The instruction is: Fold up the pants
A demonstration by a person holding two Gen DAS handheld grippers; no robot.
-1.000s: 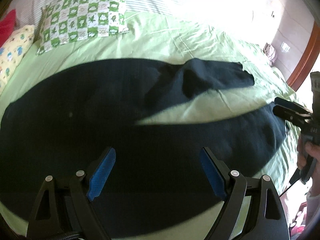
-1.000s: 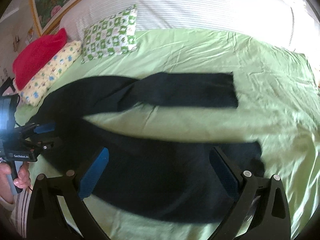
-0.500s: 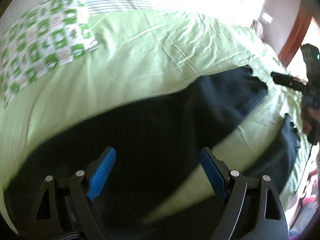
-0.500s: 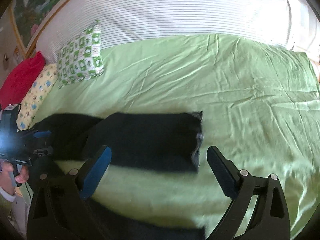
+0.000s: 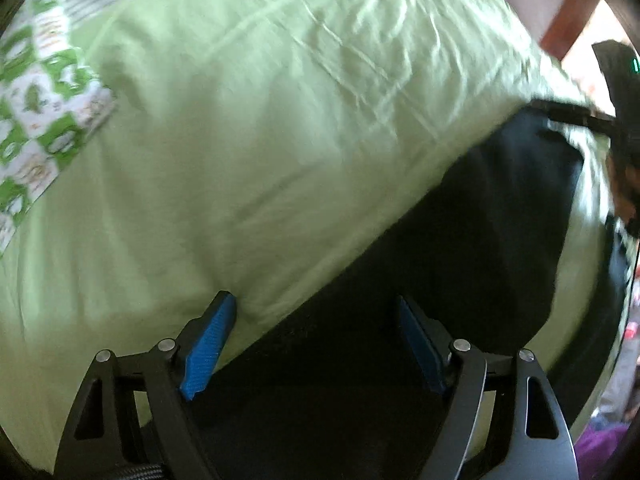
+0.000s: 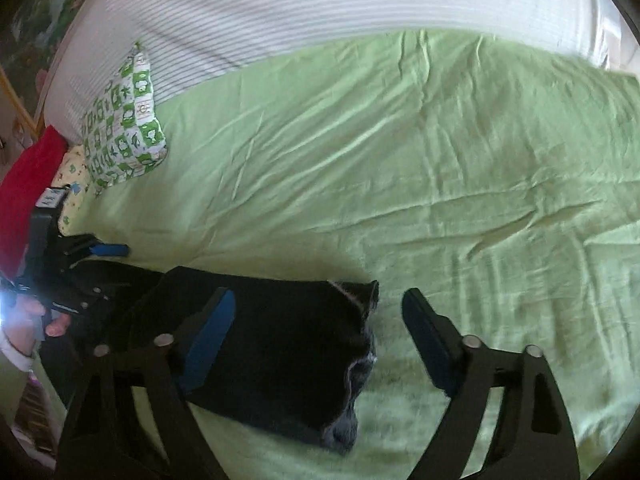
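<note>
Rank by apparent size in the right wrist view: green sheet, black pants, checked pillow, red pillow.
1. green sheet, by far.
2. black pants, though nearest the camera.
3. checked pillow and red pillow: too alike to rank, the red one being cut off at the edge.

Legible text: none confirmed in either view. Right wrist view: left gripper [image 6: 108, 249] body carries a small white printed line on its black housing, too blurred to read. A white tag on top of it shows dark marks, also unreadable. Left wrist view: motion blur; no lettering resolved.
</note>
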